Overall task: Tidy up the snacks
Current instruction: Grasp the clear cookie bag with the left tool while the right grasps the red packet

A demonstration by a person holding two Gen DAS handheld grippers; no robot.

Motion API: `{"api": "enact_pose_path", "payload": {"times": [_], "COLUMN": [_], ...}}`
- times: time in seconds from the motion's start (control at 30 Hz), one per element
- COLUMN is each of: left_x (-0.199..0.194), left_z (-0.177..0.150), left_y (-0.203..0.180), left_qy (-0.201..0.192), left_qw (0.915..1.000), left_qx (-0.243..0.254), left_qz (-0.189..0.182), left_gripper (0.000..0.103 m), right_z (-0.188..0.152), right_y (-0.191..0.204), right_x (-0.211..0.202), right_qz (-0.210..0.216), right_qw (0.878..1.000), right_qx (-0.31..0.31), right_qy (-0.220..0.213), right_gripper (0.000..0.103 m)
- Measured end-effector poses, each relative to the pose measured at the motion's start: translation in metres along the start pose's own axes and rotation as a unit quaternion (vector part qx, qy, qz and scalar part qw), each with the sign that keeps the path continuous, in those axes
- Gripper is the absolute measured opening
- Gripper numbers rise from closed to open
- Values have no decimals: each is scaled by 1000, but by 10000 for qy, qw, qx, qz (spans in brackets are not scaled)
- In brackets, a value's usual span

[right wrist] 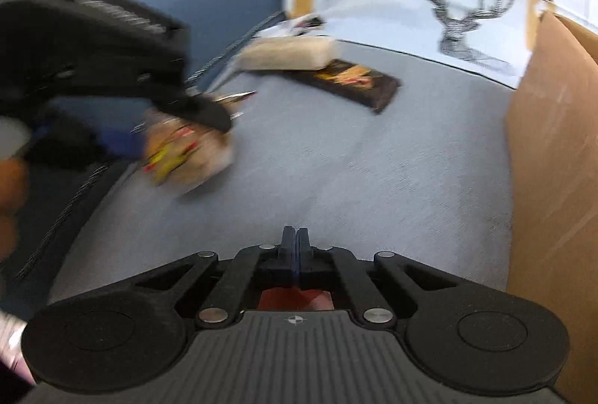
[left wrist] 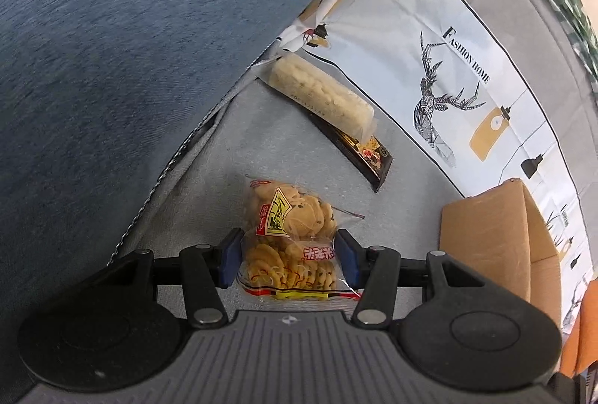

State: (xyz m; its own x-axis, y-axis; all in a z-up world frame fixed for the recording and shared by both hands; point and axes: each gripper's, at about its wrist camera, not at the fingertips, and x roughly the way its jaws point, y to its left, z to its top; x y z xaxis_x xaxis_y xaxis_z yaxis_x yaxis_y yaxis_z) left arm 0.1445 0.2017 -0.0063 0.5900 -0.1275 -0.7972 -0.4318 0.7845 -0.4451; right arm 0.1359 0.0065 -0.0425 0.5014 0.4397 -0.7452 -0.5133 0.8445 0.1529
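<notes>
Your left gripper (left wrist: 287, 256) holds the clear bag of crackers (left wrist: 289, 239) across its middle, the cardboard box (left wrist: 497, 236) standing open just to its right, while your right gripper (right wrist: 295, 247), nearer the box, is pinched together on nothing.

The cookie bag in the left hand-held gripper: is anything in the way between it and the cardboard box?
Nothing visible is. The cookie bag sits between the left hand-held gripper's pads, and only bare grey cushion lies between it and the cardboard box. The two snack bars lie farther back, off that path.
</notes>
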Motion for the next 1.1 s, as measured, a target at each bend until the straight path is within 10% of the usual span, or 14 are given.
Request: {"api": "enact_pose_path", "payload": {"times": [0.3,0.47,0.77,0.93,1.1], "left_x": [3,6,11,16,20], "left_z": [6,7,-1,-5,-6], "left_y": [7,7,7,6,5], "left_qy": [149,206,480,657,759], "left_qw": [9995,9994,9988,9975,9965], "left_qx": [-221,-210,13,187,225], "left_qz": [-179,-185,58,205,280], "left_gripper": [58,58,59,60,62], "right_z": [4,-3,-28,-25,-18], "right_y": [-31,-22,22,28,20], "right_x": [-15,-19,-12,-20,-29], "right_qz": [-82,80,-564,-595,-705], "right_qw": [9964,9941,9968,9976,9971], "right_qx": [841,1037,274,-152,-212], "right_qy": [-100,322,493,320,199], "right_gripper": [13,60,62,31,31]}}
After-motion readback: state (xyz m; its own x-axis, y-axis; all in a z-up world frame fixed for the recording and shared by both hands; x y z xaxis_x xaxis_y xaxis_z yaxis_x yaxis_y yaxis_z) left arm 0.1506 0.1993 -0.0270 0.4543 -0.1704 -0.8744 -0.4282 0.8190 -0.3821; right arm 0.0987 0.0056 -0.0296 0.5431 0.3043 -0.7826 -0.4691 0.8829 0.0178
